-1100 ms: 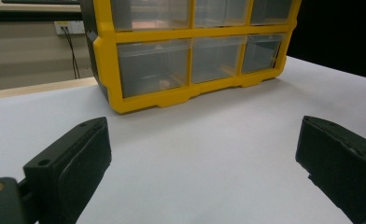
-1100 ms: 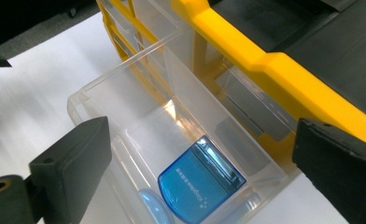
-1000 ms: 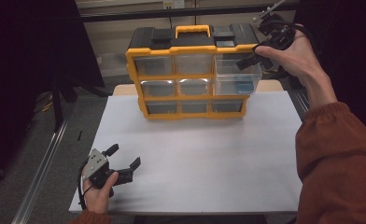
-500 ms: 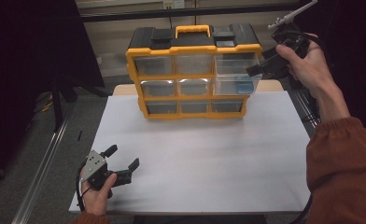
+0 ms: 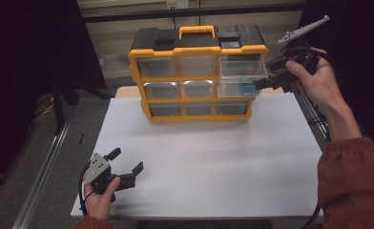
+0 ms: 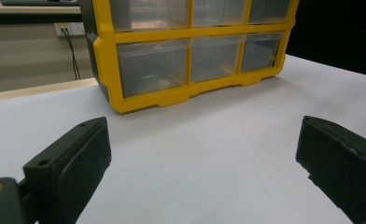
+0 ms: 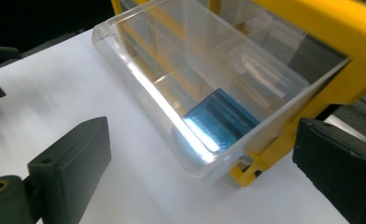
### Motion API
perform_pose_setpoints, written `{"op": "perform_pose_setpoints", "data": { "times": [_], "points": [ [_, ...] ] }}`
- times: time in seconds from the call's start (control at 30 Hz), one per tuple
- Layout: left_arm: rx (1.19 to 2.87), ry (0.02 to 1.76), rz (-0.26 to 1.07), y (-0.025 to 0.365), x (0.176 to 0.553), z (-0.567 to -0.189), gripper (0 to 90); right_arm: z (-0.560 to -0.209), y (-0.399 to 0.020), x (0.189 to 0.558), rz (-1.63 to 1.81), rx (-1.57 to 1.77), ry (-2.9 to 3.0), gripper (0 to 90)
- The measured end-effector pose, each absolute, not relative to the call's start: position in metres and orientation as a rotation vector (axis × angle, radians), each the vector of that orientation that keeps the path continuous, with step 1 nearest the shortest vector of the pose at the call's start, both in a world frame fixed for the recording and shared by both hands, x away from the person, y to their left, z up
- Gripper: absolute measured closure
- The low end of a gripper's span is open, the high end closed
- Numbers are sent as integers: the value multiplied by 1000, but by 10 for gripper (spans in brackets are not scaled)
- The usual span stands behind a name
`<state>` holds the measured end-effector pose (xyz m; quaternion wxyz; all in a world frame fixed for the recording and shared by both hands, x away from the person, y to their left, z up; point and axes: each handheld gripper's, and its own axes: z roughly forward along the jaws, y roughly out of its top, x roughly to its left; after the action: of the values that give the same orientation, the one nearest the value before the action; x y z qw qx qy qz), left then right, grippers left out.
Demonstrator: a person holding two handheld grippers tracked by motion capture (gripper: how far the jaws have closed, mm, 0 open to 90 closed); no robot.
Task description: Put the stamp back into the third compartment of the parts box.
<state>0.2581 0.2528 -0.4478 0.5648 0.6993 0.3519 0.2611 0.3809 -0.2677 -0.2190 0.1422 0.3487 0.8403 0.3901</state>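
White table [image 5: 213, 162] under yellow organizer [image 5: 197, 76]; dark room; grey floor [image 5: 27, 181].

I see a white table [image 5: 213, 162] with a wooden edge showing behind the organizer. A wall socket [image 6: 70, 29] with a dark cable hanging from it sits on the beige wall beyond. To the left of the table, a metal rail [image 5: 46, 162] runs along the grey floor.

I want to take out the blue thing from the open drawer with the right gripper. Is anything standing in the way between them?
Nothing visible does. The right gripper is open beside the pulled-out drawer, whose top is uncovered. The blue thing lies alone on the drawer's bottom, behind the clear side wall, so the approach would likely go over the rim.
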Motion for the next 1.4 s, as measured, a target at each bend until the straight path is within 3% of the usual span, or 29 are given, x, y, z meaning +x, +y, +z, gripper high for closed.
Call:
{"op": "perform_pose_setpoints", "data": {
  "times": [1.4],
  "points": [
    [1627,844,613,253,257,-447,34,-357,-265,340,1223,1044,2311,54]
  ]
}}
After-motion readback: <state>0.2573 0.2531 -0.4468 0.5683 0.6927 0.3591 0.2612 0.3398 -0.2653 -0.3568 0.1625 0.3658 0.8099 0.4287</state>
